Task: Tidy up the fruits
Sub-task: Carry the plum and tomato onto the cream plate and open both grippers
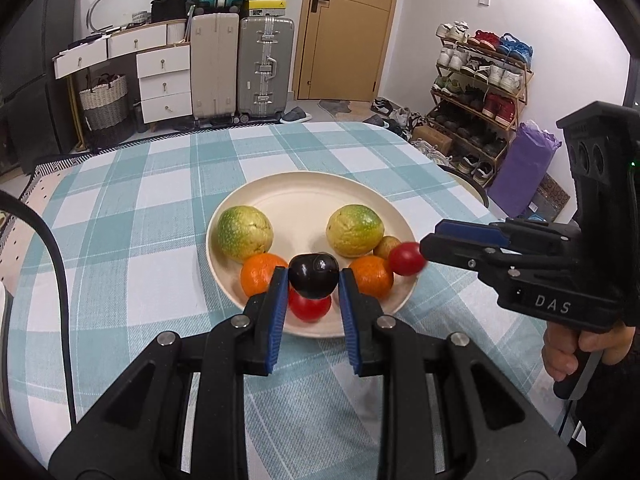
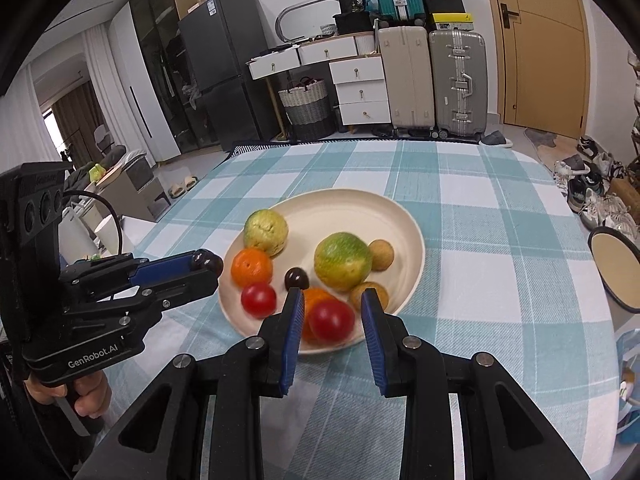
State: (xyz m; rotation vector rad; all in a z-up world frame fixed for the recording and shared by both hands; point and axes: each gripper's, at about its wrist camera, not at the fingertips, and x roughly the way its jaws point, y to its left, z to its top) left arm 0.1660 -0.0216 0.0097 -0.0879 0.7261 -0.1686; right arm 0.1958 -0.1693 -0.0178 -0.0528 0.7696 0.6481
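left gripper clamped on dark cherry, right gripper clamped on red tomato. both lifted over near rim of plate; remaining fruit just beyond the fingertips.

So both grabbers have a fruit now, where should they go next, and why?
Probably carry both fruits off to the side. The left gripper is shut on a dark plum, and the right gripper is shut on a red tomato. Both hang just above the crowded plate, so they need moving clear before being set down.
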